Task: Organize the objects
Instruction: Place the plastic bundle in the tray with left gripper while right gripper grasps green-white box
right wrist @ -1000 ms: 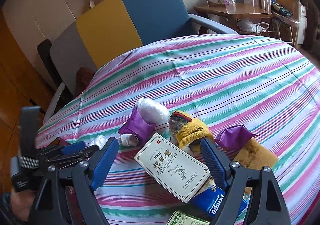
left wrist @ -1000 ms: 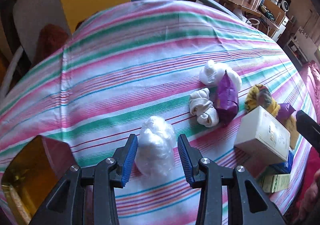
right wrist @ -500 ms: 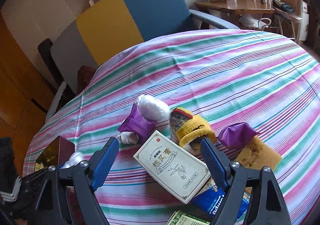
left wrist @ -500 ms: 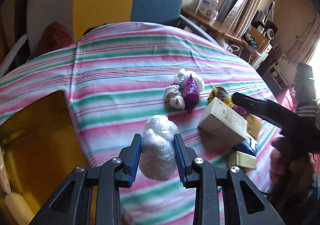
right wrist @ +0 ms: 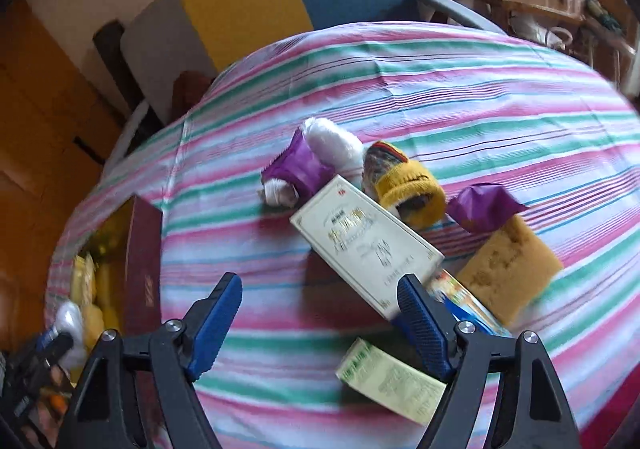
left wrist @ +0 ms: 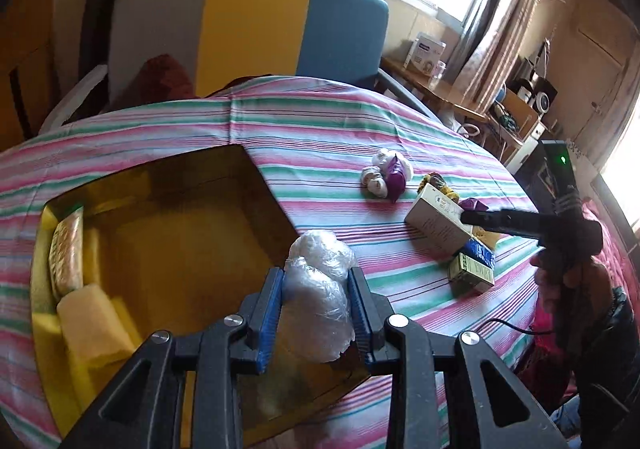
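The left claw (left wrist: pixel 317 313) clamps one crumpled clear plastic bag (left wrist: pixel 320 297) between its blue pads, held above the near right corner of an open amber box (left wrist: pixel 256 185) that sits on the striped tabletop (left wrist: pixel 320 129). Inside the box, along its left wall, lie one yellow sponge block (left wrist: pixel 94 327) and one wrapped packet (left wrist: pixel 66 253). The right claw (right wrist: pixel 320 319) stands wide, holding nothing, over the tabletop just in front of a cluster of loose items: one white carton (right wrist: pixel 366 245), one small green carton (right wrist: pixel 390 381), one blue packet (right wrist: pixel 466 305) partly under the white carton, one tan sponge (right wrist: pixel 508 269), two purple wrappers (right wrist: pixel 304 169), one white fluffy bundle (right wrist: pixel 332 143) and one yellow knitted piece (right wrist: pixel 408 185). The cluster sits well apart from the box.
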The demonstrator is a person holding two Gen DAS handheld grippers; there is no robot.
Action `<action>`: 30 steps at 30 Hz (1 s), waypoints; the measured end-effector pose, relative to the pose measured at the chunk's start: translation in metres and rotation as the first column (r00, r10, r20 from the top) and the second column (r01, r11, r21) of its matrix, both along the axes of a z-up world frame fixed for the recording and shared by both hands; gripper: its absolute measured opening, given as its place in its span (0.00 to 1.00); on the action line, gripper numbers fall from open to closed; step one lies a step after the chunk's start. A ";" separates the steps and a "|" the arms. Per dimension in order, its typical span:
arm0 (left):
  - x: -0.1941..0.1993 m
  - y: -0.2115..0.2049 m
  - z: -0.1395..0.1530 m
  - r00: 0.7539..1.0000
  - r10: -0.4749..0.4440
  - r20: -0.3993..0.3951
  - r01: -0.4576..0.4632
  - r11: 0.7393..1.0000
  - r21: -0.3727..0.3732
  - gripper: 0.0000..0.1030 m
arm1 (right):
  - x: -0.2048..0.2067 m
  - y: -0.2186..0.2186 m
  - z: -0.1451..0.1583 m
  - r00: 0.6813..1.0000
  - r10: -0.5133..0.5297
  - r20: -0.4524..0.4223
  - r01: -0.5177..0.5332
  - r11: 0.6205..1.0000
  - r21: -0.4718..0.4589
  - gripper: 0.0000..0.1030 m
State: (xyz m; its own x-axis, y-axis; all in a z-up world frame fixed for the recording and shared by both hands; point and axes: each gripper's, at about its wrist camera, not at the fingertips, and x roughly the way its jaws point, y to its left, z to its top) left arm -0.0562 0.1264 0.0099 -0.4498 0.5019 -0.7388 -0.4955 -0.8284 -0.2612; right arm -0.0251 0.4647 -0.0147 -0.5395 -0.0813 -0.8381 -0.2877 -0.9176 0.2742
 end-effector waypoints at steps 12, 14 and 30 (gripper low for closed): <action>0.021 -0.075 -0.010 0.990 0.135 0.037 -0.137 0.989 0.049 0.31 | 0.022 -0.006 -0.041 0.950 0.077 0.304 -0.125 0.982 0.139 0.74; 0.025 -0.090 -0.012 0.986 0.165 0.037 -0.167 0.985 0.043 0.31 | 0.021 -0.007 -0.049 0.943 0.077 0.323 -0.132 0.979 0.152 0.69; 0.037 -0.195 -0.015 0.899 0.436 0.046 -0.437 0.899 0.018 0.31 | 0.025 -0.010 -0.064 0.953 0.095 0.287 -0.139 0.981 0.135 0.29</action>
